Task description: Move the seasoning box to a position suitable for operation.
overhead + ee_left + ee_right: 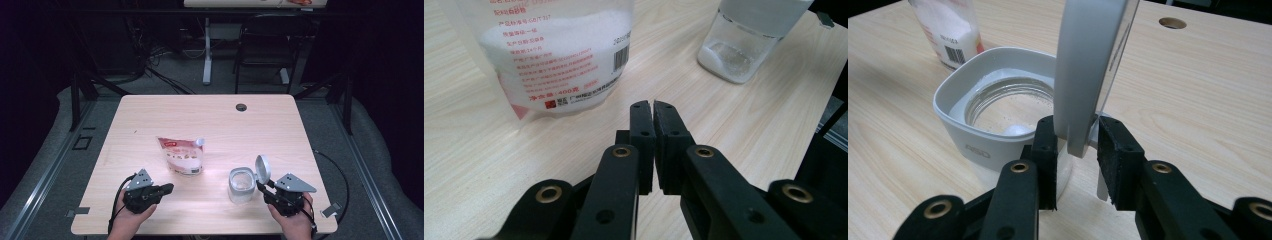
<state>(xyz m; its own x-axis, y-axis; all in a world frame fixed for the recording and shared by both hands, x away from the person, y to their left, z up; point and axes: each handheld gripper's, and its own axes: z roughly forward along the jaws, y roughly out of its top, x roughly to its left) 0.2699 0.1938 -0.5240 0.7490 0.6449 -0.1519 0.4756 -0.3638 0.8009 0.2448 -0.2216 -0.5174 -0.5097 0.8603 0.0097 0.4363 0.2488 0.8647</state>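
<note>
The jar [241, 185], seen from the high view, stood on the table [210, 112] with its hinged lid [263, 168] raised upright, just ahead and to the inner side of the right gripper [262, 187]. The pouch [182, 155] stood upright ahead of the left gripper [169, 188], apart from it, spout to the upper right. The work was judged well along: the jar carried some white grain, the pouch stood set down, and closing the lid remained.

In the left gripper view, the left gripper [653, 104] was clenched on nothing, its jaws meeting with only a hairline between them. The pouch [559, 55], partly full of white grain, stood just beyond the tips and to their left; the jar [744, 42] lay farther off to the right.

In the right gripper view, the right gripper [1079, 135] stood with its jaws either side of the raised lid [1088, 70]. The near jaw appeared to touch the lid; a gap showed at the other, so a firm grasp was not confirmed. The jar [993, 107] lay directly beyond the tips, mouth open, a little grain visible inside.
</note>
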